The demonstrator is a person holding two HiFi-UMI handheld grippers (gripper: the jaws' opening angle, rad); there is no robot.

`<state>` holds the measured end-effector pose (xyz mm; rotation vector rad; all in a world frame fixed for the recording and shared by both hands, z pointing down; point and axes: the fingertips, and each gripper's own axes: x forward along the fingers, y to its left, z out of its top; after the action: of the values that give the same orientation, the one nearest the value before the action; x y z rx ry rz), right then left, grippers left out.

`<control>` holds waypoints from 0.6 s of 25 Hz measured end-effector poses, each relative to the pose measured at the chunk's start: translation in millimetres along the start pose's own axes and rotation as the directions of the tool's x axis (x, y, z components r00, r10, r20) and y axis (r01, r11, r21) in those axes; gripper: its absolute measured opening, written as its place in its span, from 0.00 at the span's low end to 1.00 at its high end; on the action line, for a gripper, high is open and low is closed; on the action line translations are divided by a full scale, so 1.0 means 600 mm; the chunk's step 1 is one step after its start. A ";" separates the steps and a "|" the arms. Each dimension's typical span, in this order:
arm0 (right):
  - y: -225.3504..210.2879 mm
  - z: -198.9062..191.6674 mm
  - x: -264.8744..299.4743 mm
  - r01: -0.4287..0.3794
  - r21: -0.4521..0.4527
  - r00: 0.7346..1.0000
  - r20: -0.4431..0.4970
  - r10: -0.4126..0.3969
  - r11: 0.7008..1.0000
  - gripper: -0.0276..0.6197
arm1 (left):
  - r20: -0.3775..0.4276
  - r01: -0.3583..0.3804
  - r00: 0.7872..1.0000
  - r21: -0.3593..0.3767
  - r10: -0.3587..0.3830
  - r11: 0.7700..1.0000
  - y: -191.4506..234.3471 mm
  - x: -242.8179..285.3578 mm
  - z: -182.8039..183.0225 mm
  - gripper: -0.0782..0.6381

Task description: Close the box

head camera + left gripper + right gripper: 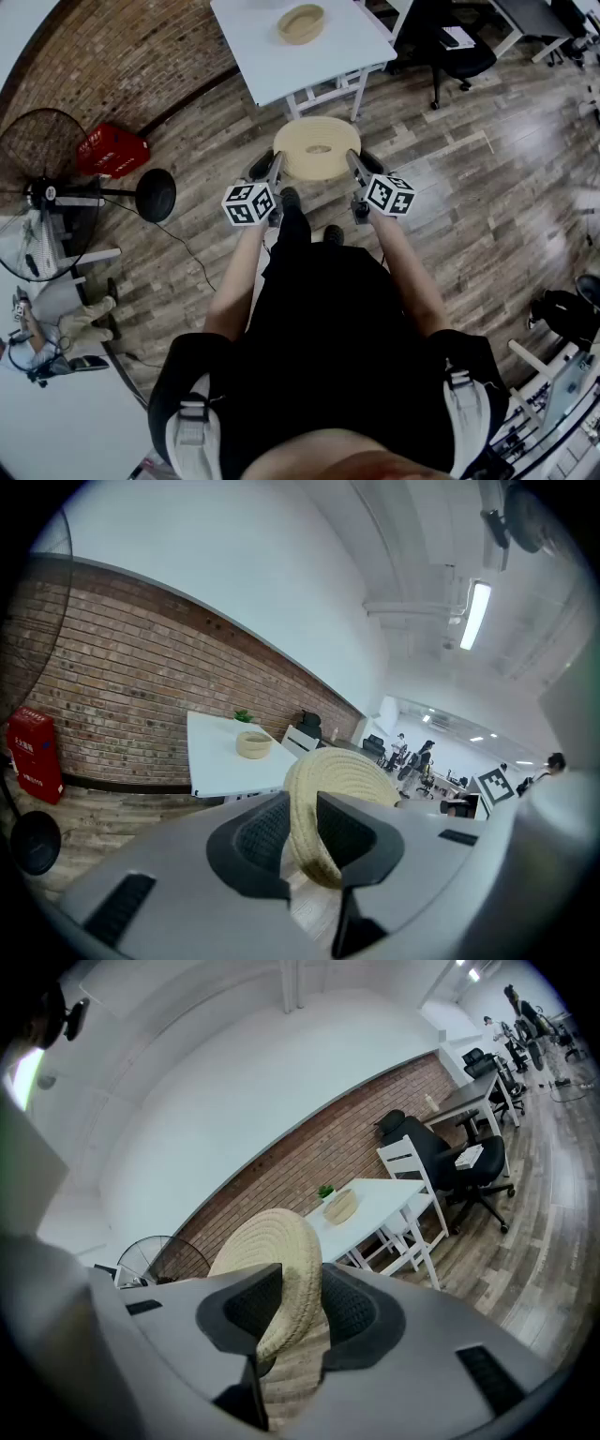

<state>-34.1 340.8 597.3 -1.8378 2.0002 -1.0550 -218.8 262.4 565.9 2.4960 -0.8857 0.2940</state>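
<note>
Holding stage: left gripper (269,171) is clamped on the left rim of the woven lid (317,148), right gripper (355,169) on its right rim, lid level above the floor. Box (301,23) sits uncovered on the white table (267,66) ahead, well apart from the lid, so the closing itself is not yet done.

The lid (314,161) is rough, matt woven fibre; the floor (469,169) glossy wood.

Lid (302,165) rim hidden in jaws, table (272,56) cut at top, fan (42,155) at left
</note>
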 end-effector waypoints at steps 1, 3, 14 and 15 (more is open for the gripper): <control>0.000 -0.002 -0.002 0.000 0.000 1.000 -0.001 0.000 1.000 0.24 | 0.000 0.000 1.000 -0.001 0.000 1.000 -0.002 -0.002 -0.002 0.24; -0.001 -0.005 -0.005 0.000 -0.001 1.000 -0.004 0.000 1.000 0.24 | -0.001 -0.002 1.000 -0.003 0.002 1.000 -0.004 -0.005 -0.006 0.24; 0.017 -0.010 0.015 -0.012 -0.029 1.000 -0.015 0.012 1.000 0.24 | 0.014 -0.009 1.000 -0.011 0.009 1.000 0.020 -0.012 0.003 0.24; 0.019 -0.009 0.016 -0.013 -0.040 1.000 -0.017 0.012 0.999 0.24 | 0.014 -0.010 1.000 -0.012 0.010 1.000 0.022 -0.011 0.004 0.24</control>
<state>-48.1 333.2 596.8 -1.8402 2.0546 -1.0375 -232.3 255.9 566.2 2.4865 -0.9034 0.2741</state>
